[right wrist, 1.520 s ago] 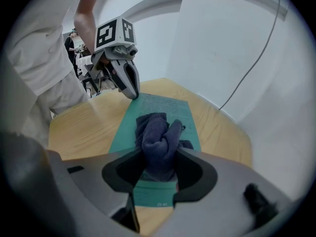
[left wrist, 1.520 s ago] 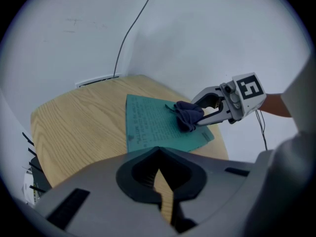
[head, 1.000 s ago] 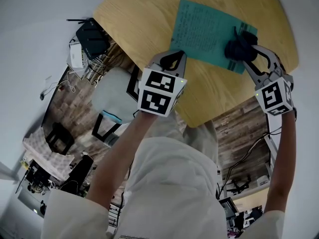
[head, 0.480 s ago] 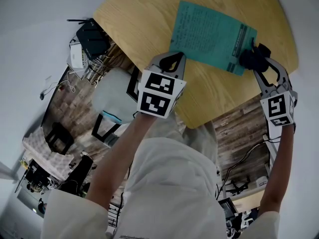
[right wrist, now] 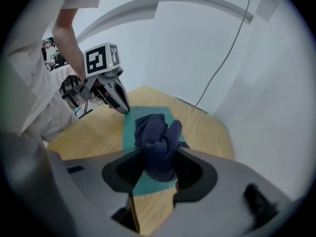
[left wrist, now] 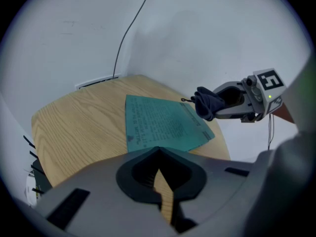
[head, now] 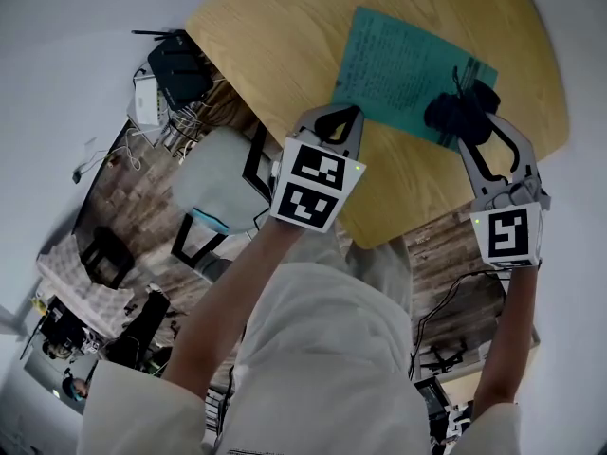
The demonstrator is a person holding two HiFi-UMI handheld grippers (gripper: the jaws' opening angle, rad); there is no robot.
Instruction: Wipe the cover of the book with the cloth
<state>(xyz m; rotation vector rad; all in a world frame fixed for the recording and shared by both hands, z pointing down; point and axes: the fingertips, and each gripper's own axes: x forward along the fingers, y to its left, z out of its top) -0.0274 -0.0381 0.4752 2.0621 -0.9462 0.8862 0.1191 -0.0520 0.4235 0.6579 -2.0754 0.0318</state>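
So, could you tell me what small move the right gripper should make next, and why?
Probably sweep the cloth left across the book: the right gripper grips it at the cover's right edge, with most of the cover beyond.

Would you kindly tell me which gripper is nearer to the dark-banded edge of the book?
Right. The right gripper, shut on the cloth, is at that edge of the book; the left gripper, jaws shut and empty, sits at the book's opposite near corner.

Print on the teal book [head: 403, 69] is too small to read. The dark cloth [head: 462, 112] hides its 4 o'clock corner.
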